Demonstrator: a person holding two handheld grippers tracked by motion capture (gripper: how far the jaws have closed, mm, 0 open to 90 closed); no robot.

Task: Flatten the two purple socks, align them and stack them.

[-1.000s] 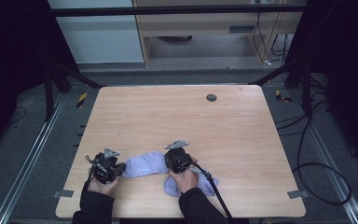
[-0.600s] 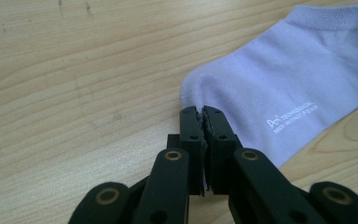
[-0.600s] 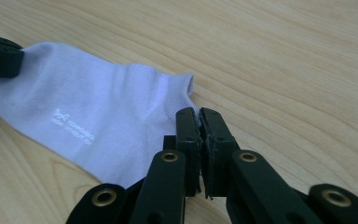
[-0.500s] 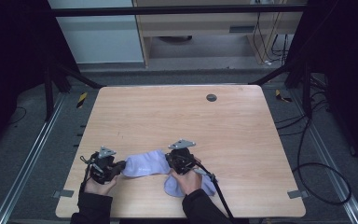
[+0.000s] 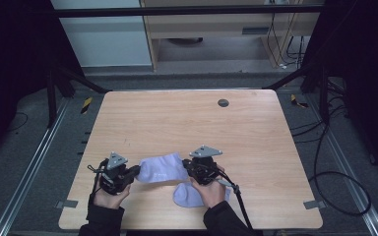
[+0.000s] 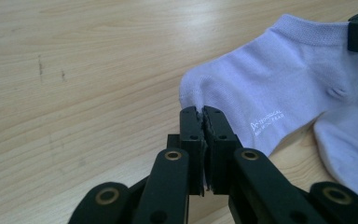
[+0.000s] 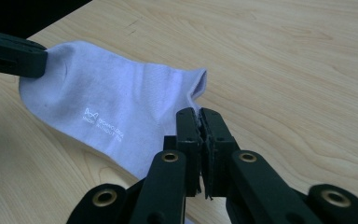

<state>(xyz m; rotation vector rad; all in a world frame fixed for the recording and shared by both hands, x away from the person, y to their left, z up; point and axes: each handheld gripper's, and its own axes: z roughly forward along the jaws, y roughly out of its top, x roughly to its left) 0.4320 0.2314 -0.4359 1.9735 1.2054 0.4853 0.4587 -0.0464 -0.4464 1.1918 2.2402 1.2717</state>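
Left gripper [image 5: 137,171] and right gripper [image 5: 187,166] each pinched an end of one sock [image 5: 161,167], stretched between them near the table's [image 5: 177,118] front edge. A second sock [image 5: 188,195] lay flat just beside it.

Right gripper [image 7: 200,114] rises from the bottom edge, jaws pressed together on the edge of a pale lilac sock [image 7: 116,112]. Sock stretches off to the left, small white logo print on its side. At upper left, the black tip of the other gripper [image 7: 16,59] grips the sock's far end. Light wooden table [image 7: 284,70] beneath, grain running diagonally.
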